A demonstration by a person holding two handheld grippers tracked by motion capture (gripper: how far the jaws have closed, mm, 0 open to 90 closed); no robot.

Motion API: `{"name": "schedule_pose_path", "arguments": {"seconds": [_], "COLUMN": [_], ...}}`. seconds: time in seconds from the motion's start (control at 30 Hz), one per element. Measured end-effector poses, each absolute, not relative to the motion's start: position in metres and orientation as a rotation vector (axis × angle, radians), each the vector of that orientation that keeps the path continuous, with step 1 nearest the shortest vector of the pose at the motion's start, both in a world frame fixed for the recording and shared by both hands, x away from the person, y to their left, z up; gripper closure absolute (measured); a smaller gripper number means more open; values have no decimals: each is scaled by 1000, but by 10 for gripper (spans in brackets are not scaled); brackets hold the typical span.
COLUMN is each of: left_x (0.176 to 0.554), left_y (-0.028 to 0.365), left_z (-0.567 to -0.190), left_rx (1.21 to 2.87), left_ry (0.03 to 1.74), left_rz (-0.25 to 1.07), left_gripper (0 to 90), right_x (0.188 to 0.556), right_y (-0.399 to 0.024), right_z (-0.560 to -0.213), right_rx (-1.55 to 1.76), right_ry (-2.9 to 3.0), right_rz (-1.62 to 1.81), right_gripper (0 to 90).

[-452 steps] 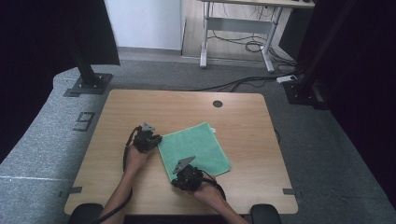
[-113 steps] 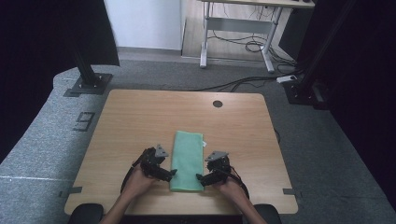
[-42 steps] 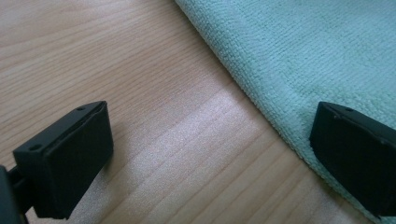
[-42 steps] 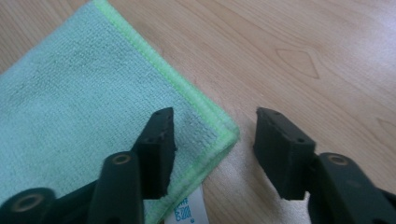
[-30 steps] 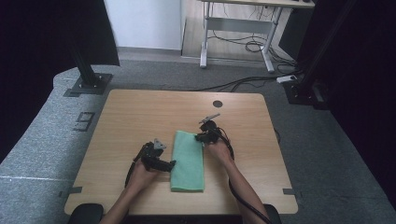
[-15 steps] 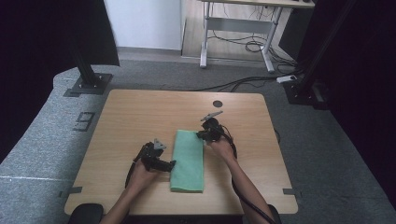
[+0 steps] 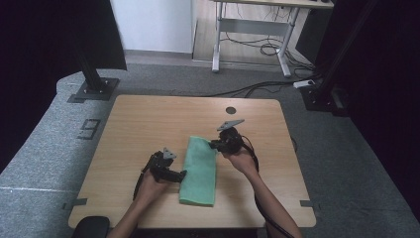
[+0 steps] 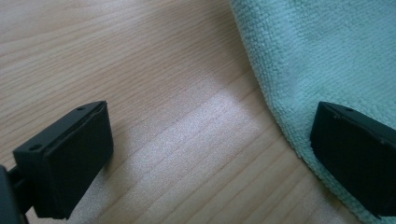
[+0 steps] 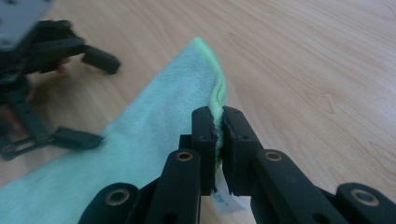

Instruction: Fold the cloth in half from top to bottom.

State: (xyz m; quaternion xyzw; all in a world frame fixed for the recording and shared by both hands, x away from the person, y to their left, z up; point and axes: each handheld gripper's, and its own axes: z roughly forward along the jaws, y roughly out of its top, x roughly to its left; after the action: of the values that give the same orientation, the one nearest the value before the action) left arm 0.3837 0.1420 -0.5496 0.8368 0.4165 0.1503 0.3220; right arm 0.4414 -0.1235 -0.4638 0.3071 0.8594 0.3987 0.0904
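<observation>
Towel (image 7: 200, 171) edge in right hand-held gripper (image 9: 219, 122)

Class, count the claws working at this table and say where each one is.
2. The left claw sits open at the green cloth's left edge; the right claw is shut on the cloth's far right corner.

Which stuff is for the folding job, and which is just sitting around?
For the job:
green towel
right gripper, clamped on the towel's edge
left gripper, jaws open beside the towel

Just around:
wooden table
desk frame
floor cables
</observation>
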Motion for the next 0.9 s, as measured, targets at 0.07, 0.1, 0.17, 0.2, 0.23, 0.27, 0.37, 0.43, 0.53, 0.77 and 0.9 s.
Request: {"name": "schedule_pose_path", "arguments": {"seconds": [0.07, 0.1, 0.17, 0.2, 0.23, 0.27, 0.37, 0.43, 0.53, 0.77, 0.9], "left_x": [384, 384, 383, 383, 383, 383, 383, 383, 383, 383, 383], "left_y": [142, 142, 142, 142, 142, 142, 142, 142, 142, 142, 142], "left_z": [-550, -550, -550, -550, -550, -550, -549, -550, -550, -549, -550], "left_rx": [2197, 2196, 2195, 2194, 2194, 2194, 2196, 2195, 2195, 2194, 2194], "left_ry": [1094, 1095, 1097, 1097, 1097, 1098, 1100, 1101, 1102, 1104, 1104], "left_rz": [395, 395, 396, 397, 397, 397, 396, 397, 398, 398, 399], "left_gripper": [0, 0, 0, 0, 0, 0, 0, 0, 0, 0, 0], "right_x": [437, 433, 425, 417, 417, 413, 401, 394, 383, 362, 352], "right_y": [-123, -123, -122, -122, -122, -122, -122, -122, -124, -127, -129], "right_z": [-462, -461, -458, -456, -456, -455, -455, -456, -459, -471, -479], "right_rx": [896, 878, 850, 820, 820, 808, 772, 754, 732, 722, 721], "right_ry": [2554, 2556, 2562, 2567, 2567, 2571, 2583, 2590, 2605, 2645, 2664], "right_rz": [1191, 1193, 1205, 1217, 1217, 1220, 1230, 1239, 1250, 1261, 1269], "right_gripper": [834, 834, 833, 833, 833, 833, 833, 833, 833, 833, 832]}}
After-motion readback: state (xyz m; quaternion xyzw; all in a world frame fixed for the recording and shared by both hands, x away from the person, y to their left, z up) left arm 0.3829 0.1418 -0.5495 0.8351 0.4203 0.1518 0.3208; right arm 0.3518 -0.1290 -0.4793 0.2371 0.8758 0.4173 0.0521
